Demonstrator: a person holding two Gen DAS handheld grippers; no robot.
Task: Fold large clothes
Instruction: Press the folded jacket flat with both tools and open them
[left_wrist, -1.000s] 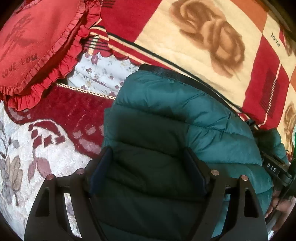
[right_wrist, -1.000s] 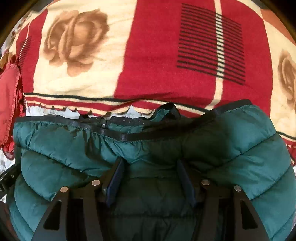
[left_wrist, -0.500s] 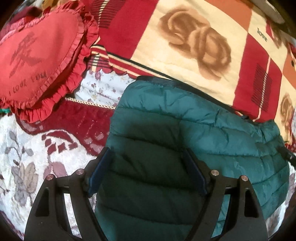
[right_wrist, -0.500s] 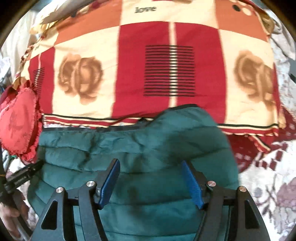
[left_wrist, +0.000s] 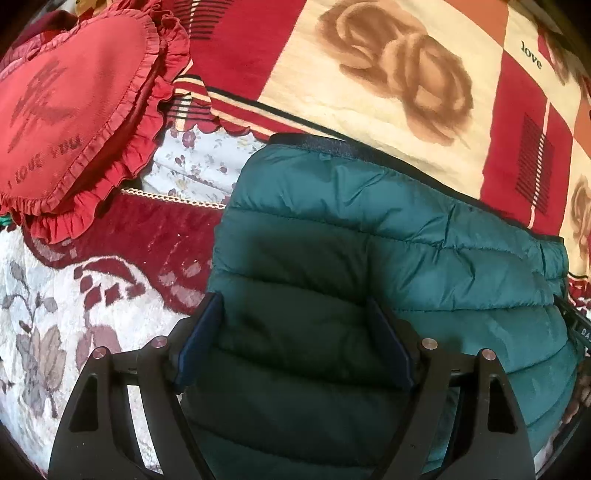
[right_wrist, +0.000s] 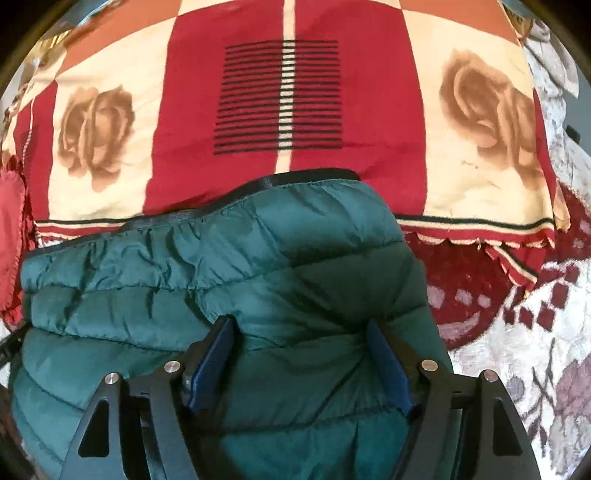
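Observation:
A dark green quilted puffer jacket (left_wrist: 369, 229) lies folded in a long bundle across the bed, its black-trimmed edge at the far side. My left gripper (left_wrist: 295, 332) hovers open over the jacket's left end, the fabric below and between its blue pads (left_wrist: 199, 343). In the right wrist view the same jacket (right_wrist: 221, 277) fills the lower left. My right gripper (right_wrist: 301, 343) sits over its right end with the jaws opening; puffed fabric bulges between them, but the pads do not press it. Part of the right gripper (left_wrist: 576, 325) shows at the left view's right edge.
A red heart-shaped frilled cushion (left_wrist: 66, 110) lies left of the jacket. A red and cream rose-patterned blanket (right_wrist: 280, 110) spreads behind it. The white and maroon floral bedspread (right_wrist: 535, 350) shows bare to the right and to the left (left_wrist: 55, 314).
My right gripper has slid right along the jacket to its right end and its jaws have widened. The jacket now lies stretched out further right. The left gripper has barely moved.

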